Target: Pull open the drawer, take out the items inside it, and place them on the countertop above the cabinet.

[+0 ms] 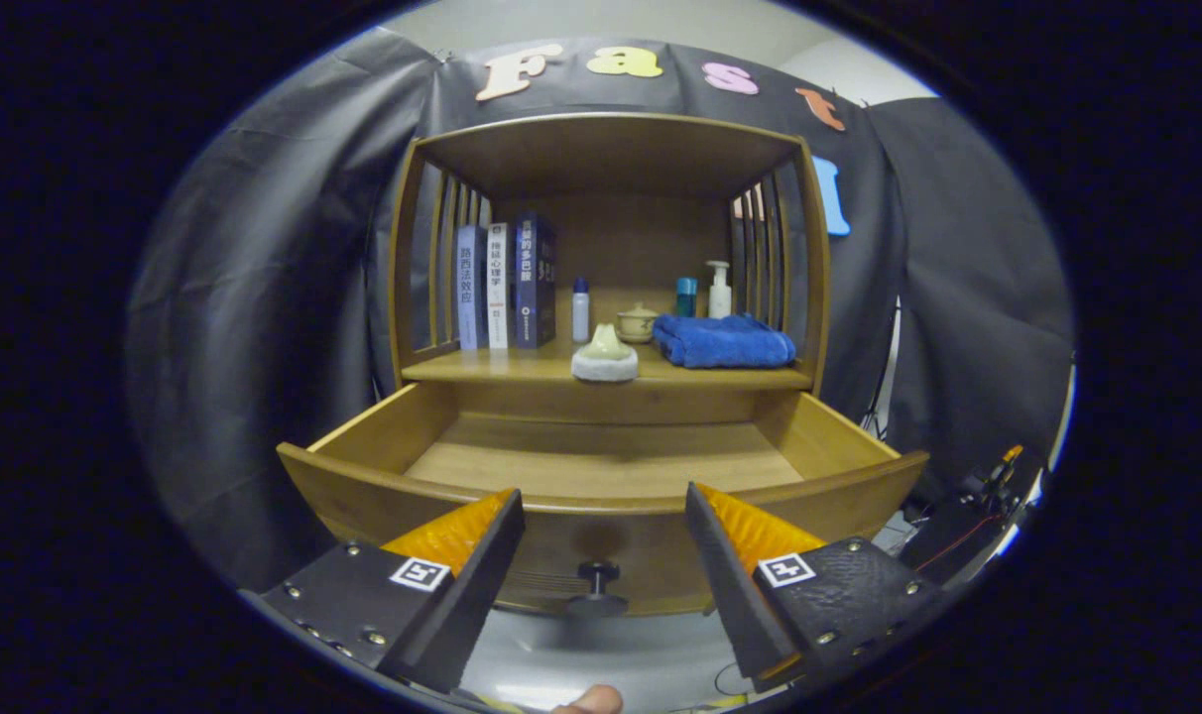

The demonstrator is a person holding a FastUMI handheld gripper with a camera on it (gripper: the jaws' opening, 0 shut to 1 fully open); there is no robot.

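Gripper view: drawer [601, 466] pulled open, knob [598, 573] seen between fingers.
Tongs [603, 521]: released, nothing held.
Bench [522, 369]: books [507, 283] with unreadable spines, blue towel [723, 341].

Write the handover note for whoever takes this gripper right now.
Gripper: open, holding nothing, fingers just short of the drawer front, either side of its knob.
Drawer: pulled open; the floor that shows is bare, the strip behind the front panel is hidden.
Countertop: a small grey-and-cream item sits at the front edge beside a folded blue towel, with books, bottles and a lidded cup behind.
Done: drawer open.
Left: check the hidden front strip for items.
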